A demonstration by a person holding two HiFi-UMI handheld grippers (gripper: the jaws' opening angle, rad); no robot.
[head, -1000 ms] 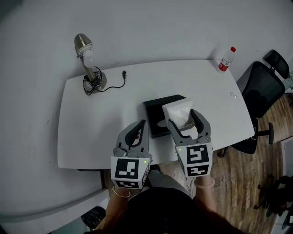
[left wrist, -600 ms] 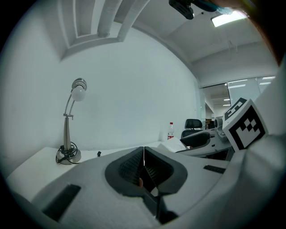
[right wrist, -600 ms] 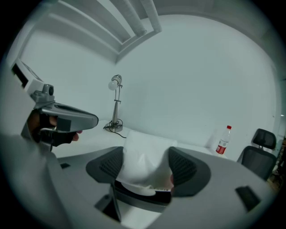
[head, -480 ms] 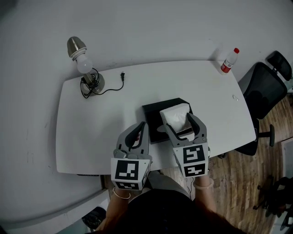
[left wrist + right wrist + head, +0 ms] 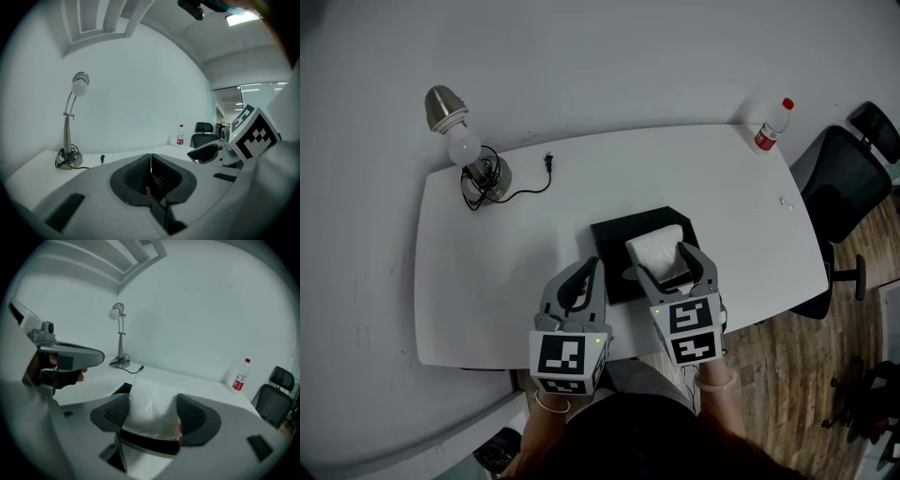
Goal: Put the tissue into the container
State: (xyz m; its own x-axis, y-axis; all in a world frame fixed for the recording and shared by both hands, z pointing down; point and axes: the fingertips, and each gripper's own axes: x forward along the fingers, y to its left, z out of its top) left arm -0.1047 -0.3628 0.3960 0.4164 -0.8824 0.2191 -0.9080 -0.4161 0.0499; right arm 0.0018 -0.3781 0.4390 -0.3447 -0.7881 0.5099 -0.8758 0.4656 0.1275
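The right gripper [image 5: 668, 262] was clamped on a soft white pack of tissue [image 5: 656, 246] – its dark ribbed pads [image 5: 193, 414] pressed into both sides of the pack. The tissue was held over the near right part of a black rectangular container [image 5: 614, 239], which lay on the white rounded table [image 5: 675, 178]. Whether the pack touched the container's floor could not be told. The left gripper [image 5: 581, 278] hung just left of the container at the table's near edge, its jaws pressed together on nothing. A silver desk lamp [image 5: 459, 141] stood at the far left and a red-capped clear plastic bottle [image 5: 773, 125] at the far right corner.
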